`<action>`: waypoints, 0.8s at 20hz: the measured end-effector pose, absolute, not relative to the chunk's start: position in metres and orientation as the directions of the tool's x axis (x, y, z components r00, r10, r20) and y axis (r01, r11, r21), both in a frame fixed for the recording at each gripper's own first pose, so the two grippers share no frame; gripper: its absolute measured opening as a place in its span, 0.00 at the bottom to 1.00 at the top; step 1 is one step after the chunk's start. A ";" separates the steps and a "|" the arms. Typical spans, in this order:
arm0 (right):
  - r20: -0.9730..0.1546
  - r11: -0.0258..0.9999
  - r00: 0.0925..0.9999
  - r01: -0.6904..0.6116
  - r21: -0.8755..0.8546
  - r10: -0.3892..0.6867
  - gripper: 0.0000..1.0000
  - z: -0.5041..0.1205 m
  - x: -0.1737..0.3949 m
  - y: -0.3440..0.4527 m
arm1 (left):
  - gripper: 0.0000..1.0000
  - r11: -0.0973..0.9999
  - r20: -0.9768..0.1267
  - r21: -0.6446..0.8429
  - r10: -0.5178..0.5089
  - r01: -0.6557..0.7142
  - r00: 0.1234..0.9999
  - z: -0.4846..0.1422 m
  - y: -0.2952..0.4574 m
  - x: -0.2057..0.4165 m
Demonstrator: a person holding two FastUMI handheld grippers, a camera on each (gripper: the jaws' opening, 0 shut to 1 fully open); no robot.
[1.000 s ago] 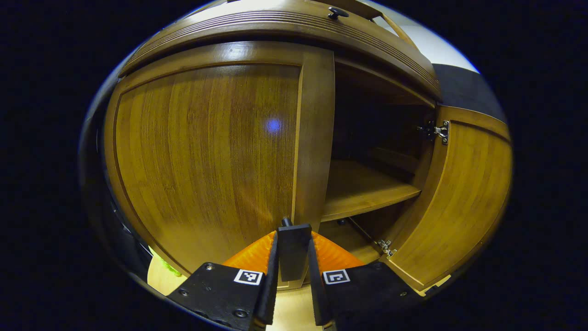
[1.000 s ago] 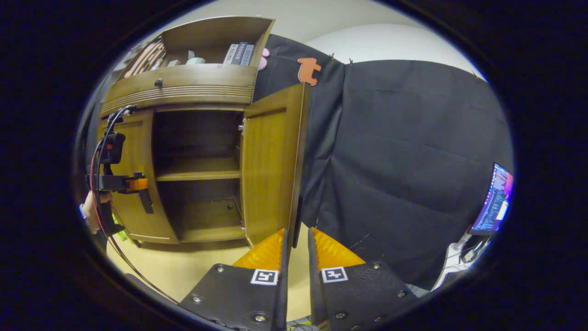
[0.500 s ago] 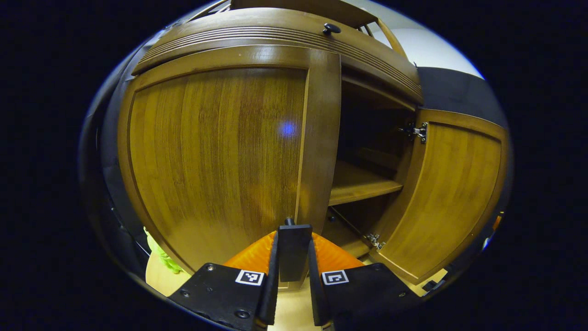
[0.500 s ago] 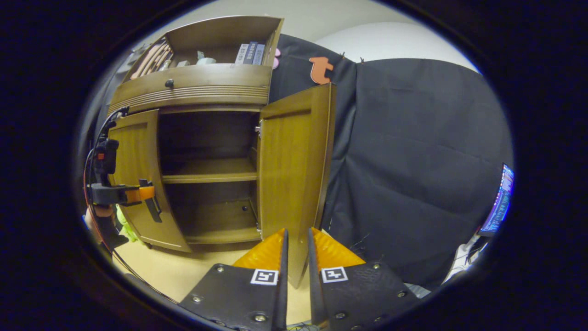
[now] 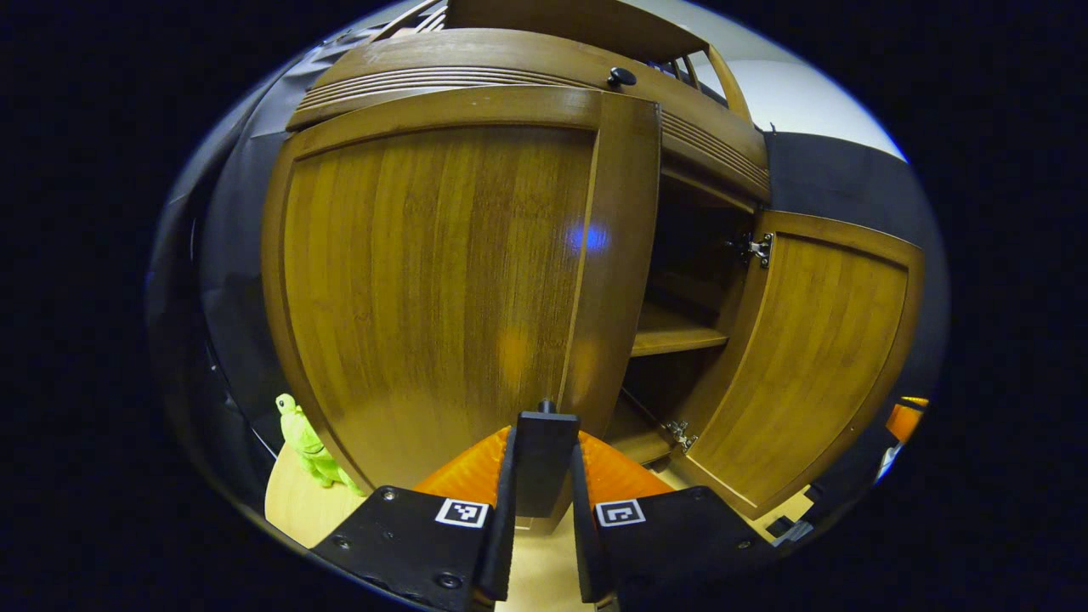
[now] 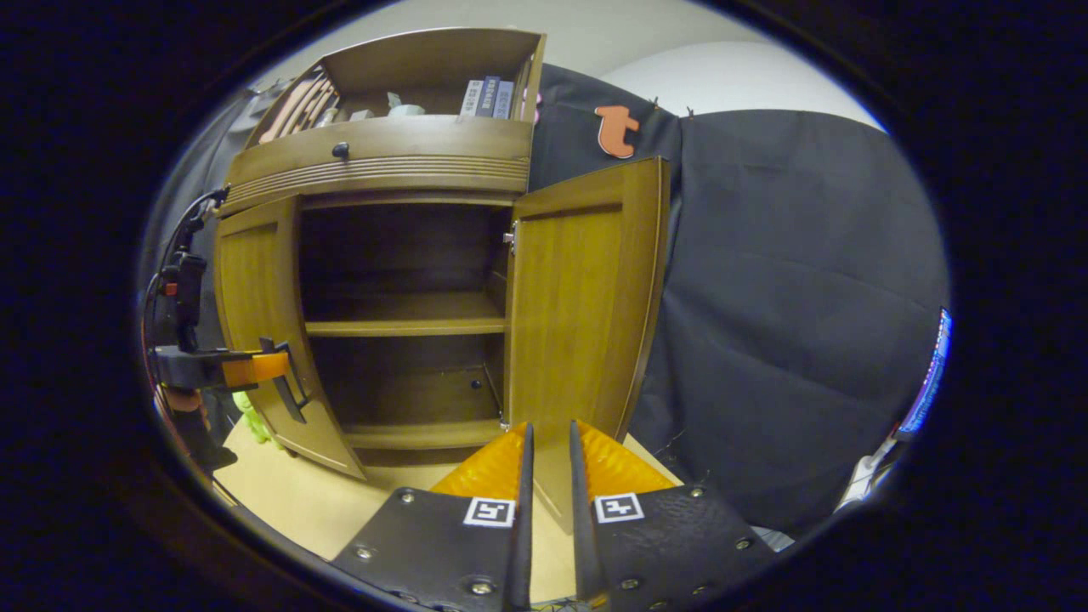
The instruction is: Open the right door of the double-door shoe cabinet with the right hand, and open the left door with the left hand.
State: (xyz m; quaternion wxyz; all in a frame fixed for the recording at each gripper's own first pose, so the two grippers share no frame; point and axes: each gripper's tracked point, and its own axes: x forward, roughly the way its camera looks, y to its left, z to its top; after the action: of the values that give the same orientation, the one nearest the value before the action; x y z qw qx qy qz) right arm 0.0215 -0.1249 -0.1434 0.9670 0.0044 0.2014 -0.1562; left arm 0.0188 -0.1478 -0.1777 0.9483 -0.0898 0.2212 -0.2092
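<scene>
Swinging wider than a second ago, the left door (image 5: pixel 442 289) comes out with the left gripper (image 5: pixel 542 476) clenched on its dark handle (image 5: pixel 544 455). Right gripper (image 6: pixel 546 501) hangs nearly closed on nothing before the right door (image 6: pixel 586 306), which stands fully open. Behind, the brown shoe cabinet (image 6: pixel 382 161) shows its bare inner shelf (image 6: pixel 404 325). It stands on a pale wood floor (image 6: pixel 314 501), a green toy turtle (image 5: pixel 306 438) at its side and black cloth (image 6: pixel 790 306) behind.
</scene>
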 end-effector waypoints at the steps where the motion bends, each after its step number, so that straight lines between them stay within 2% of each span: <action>1: -0.393 0.953 0.872 0.298 -0.050 -0.293 0.20 -0.144 0.022 -0.123 | 0.32 0.897 -0.383 -0.266 -0.434 0.353 0.815 -0.177 -0.144 0.014; 7: -0.374 0.965 0.893 0.263 -0.018 -0.251 0.20 -0.137 0.032 -0.114 | 0.32 0.902 -0.393 -0.291 -0.416 0.318 0.820 -0.174 -0.127 -0.009; 16: -0.375 0.984 0.917 0.167 0.060 -0.133 0.20 -0.141 0.061 -0.076 | 0.32 0.911 -0.405 -0.310 -0.386 0.272 0.829 -0.171 -0.094 -0.041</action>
State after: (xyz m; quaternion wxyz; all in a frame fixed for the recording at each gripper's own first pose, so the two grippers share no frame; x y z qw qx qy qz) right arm 0.0606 -0.0760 -0.1411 0.9781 0.0452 0.1882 -0.0766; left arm -0.0410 -0.0942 -0.1707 0.9487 -0.1202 0.2355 -0.1734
